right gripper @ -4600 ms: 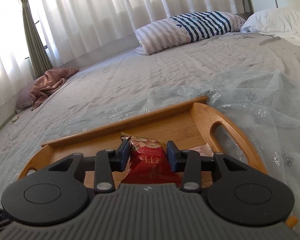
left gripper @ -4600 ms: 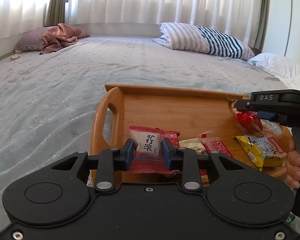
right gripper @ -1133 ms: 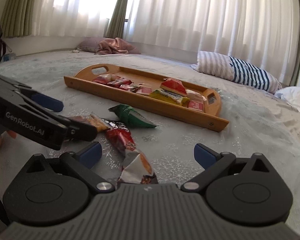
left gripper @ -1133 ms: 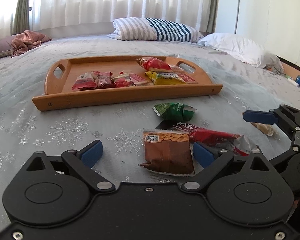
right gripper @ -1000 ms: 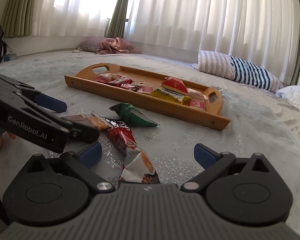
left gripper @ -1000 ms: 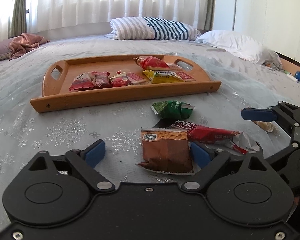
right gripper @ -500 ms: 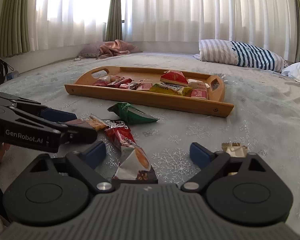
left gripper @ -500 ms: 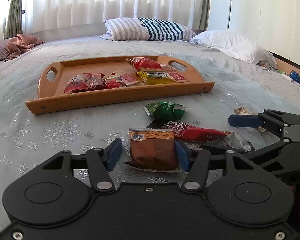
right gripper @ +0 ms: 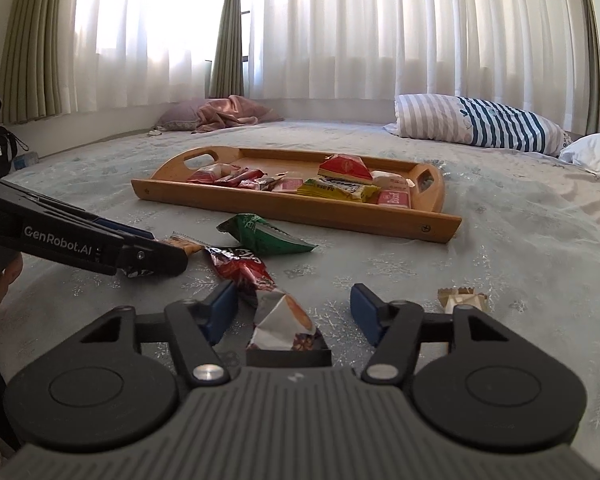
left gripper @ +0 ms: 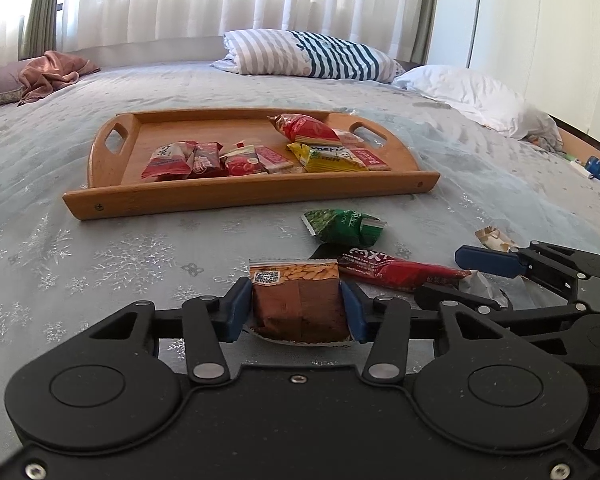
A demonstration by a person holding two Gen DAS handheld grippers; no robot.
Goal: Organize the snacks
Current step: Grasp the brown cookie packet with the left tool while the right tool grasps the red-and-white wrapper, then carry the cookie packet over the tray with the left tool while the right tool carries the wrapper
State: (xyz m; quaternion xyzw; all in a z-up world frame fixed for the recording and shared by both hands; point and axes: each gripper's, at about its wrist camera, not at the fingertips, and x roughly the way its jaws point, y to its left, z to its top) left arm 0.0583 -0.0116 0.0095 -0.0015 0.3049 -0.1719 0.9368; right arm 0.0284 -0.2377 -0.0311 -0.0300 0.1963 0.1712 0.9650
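Left wrist: tongs (left gripper: 298, 310) clamp brown packet (left gripper: 299, 302) | right wrist: packet hidden

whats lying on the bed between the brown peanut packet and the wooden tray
In the left wrist view, mostly bare bedspread separates the brown peanut packet from the wooden tray; a green snack packet lies off to the right.

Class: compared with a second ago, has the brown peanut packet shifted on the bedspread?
No. The brown peanut packet lies beside the long red packet as before; only the left gripper jaws closed onto it.

striped pillow (left gripper: 312, 54), white curtains (right gripper: 380, 28), pink blanket (right gripper: 228, 114)
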